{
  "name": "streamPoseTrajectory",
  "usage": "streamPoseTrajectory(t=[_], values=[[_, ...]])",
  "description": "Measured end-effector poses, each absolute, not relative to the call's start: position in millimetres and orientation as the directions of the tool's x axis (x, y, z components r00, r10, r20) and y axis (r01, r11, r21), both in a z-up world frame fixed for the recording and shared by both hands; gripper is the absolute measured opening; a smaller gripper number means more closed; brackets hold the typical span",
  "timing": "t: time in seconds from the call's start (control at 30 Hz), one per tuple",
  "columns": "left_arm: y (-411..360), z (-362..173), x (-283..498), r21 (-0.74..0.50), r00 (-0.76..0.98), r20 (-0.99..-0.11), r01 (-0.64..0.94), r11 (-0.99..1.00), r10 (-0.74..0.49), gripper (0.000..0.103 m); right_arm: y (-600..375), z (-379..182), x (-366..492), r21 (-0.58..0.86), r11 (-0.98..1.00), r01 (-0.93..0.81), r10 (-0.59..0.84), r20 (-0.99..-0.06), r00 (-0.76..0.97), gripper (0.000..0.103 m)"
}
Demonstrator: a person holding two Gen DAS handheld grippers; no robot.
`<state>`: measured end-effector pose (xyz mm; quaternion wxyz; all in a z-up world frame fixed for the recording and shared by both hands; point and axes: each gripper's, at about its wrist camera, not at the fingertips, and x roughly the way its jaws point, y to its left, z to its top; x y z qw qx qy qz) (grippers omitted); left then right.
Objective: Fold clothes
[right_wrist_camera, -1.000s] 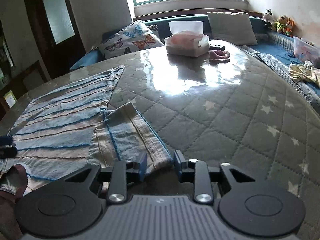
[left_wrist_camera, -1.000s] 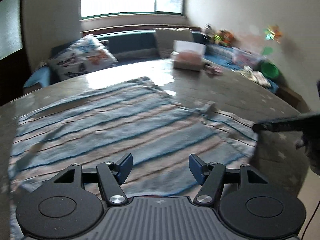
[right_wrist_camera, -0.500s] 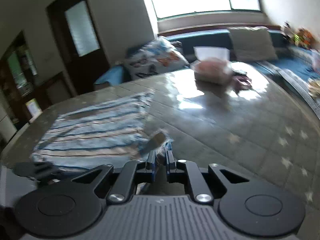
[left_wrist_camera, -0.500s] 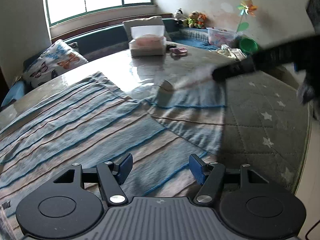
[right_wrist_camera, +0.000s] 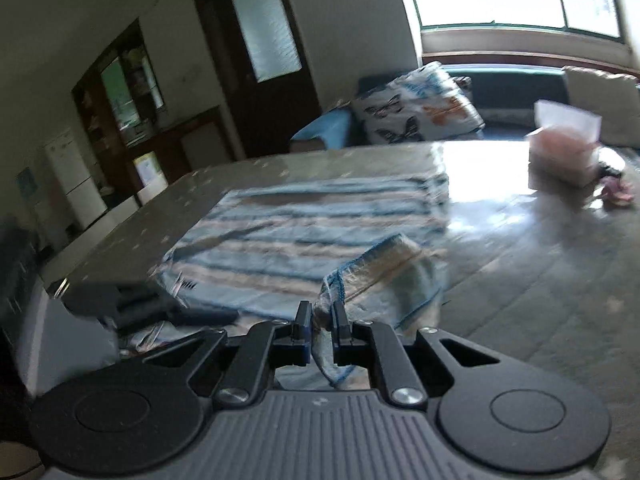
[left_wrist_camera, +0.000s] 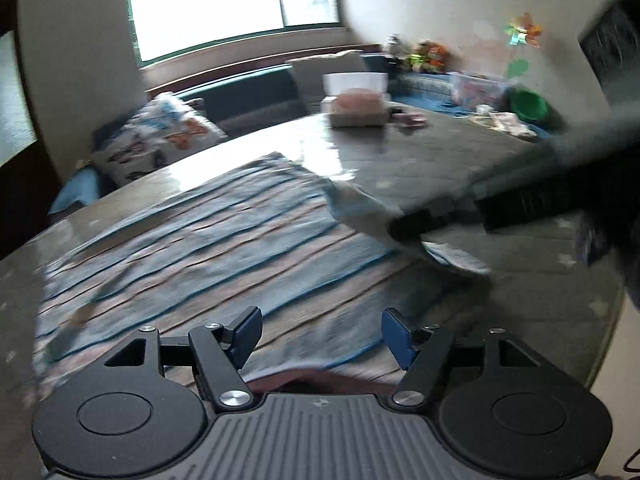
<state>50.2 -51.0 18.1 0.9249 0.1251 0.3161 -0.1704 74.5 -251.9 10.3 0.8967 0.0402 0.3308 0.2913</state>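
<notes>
Now that the right gripper (right_wrist_camera: 321, 316) has pinched the striped garment's (left_wrist_camera: 208, 256) sleeve (right_wrist_camera: 384, 276) and lifted it inward, fold 1 begins; the left gripper (left_wrist_camera: 321, 330) hovers, fingers opening, empty.

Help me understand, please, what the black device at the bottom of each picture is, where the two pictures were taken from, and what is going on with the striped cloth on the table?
There is no robot here: a person holds a two-finger gripper in each hand, and each gripper carries a wide-angle camera looking along its fingers. One picture comes from the left gripper, the other from the right gripper.

A blue and tan striped garment lies spread on the table, which has a quilted star-patterned cover. A tissue box stands at the far side.

The right gripper is pinched shut on one part of the garment, which looks like a sleeve, and lifts it. The left gripper's jaws are opening above the cloth, with nothing between them. The pictures are blurred by motion.
</notes>
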Motion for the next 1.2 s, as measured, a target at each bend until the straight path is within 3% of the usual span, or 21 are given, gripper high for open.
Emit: streamPoseTrajectory(t=[0.2, 0.57, 0.7, 0.83, 1.07, 1.2], values=[[-24, 23, 56, 0.095, 0.764, -0.617, 0.311, 0.946, -0.19, 0.069, -233, -22, 78, 0.278, 0.825, -0.492, 0.54, -0.643, 0.543, 0.016], [-62, 44, 64, 0.015, 0.753, -0.549, 0.442, 0.897, -0.362, 0.066, -264, 8, 103, 0.249, 0.841, -0.481, 0.52, -0.619, 0.589, 0.021], [-75, 36, 72, -0.009, 0.707, -0.573, 0.5, 0.866, -0.414, 0.043, -264, 3, 129, 0.231, 0.86, -0.454, 0.486, -0.641, 0.594, 0.021], [-85, 21, 78, -0.032, 0.655, -0.608, 0.545, 0.838, -0.449, 0.029, -258, -13, 158, 0.21, 0.872, -0.442, 0.457, -0.675, 0.58, 0.021], [-88, -8, 88, -0.082, 0.575, -0.68, 0.556, 0.827, -0.454, 0.025, -247, -35, 177, 0.166, 0.881, -0.443, 0.421, -0.701, 0.575, 0.018], [-84, -8, 87, -0.102, 0.574, -0.672, 0.553, 0.827, -0.467, 0.025, -241, -28, 171, 0.131, 0.874, -0.468, 0.42, -0.689, 0.591, 0.019]])
